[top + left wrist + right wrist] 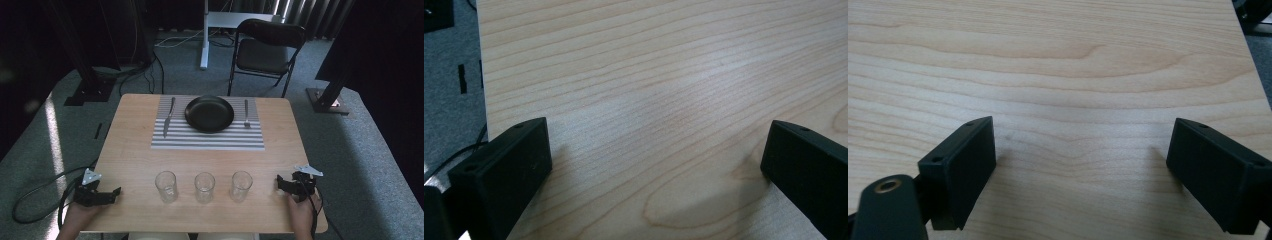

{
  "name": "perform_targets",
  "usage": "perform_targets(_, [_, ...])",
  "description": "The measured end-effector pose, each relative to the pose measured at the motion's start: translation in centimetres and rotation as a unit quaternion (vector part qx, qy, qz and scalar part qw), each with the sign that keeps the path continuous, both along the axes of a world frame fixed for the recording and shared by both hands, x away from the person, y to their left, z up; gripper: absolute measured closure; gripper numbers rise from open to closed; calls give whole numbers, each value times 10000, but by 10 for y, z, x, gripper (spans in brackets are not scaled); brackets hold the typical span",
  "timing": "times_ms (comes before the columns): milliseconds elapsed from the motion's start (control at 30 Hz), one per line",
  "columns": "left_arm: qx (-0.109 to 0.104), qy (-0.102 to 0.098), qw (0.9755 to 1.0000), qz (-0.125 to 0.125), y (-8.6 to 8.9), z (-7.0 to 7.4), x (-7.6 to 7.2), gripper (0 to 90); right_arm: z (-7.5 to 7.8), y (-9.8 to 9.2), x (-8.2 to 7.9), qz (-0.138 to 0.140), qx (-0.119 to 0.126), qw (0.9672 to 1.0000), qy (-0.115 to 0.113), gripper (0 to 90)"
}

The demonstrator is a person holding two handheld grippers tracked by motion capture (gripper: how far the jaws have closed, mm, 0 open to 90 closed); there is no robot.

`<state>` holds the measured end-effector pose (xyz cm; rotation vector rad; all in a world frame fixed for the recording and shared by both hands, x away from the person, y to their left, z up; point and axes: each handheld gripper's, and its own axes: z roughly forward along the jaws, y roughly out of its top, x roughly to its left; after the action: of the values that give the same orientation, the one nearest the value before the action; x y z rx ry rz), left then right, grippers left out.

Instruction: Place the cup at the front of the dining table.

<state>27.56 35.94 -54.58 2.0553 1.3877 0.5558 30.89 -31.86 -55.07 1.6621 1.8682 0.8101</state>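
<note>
Resting on the table (135,150), both claws apparently gape, glasses (204,187) between.

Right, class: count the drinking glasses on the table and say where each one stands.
3, in a row along the near edge: left glass, middle glass, right glass, all upright and apart, between the two hand-held tools. None seem hidden.

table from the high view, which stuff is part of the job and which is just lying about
In the job: three clear drinking glasses, left, middle, right; left tool and right tool, both open beside them.

Lying about: round black plate, steel knife, steel fork, striped grey placemat, black folding chair.
</note>
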Motion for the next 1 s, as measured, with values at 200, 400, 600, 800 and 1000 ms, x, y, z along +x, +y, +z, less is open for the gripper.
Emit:
perform_targets(200, [16,47,9999,-146,1,1,0,3,0,-1,-1,-83,-4,10000,-3,118])
perform_targets(400, [37,98,9998,-150,0,2,1,3,0,-2,-1,-87,-8,10000,-2,118])
perform_targets(600, [69,68,9991,-410,0,2,1,13,0,-2,-1,-81,-16,10000,-11,118])
perform_targets(800, [13,37,9984,-566,-1,3,-1,34,0,-2,-1,-80,-16,10000,-13,118])
perform_targets(1000, [-76,13,9974,-715,-5,7,-5,34,0,-2,-1,-80,-14,10000,-13,118])
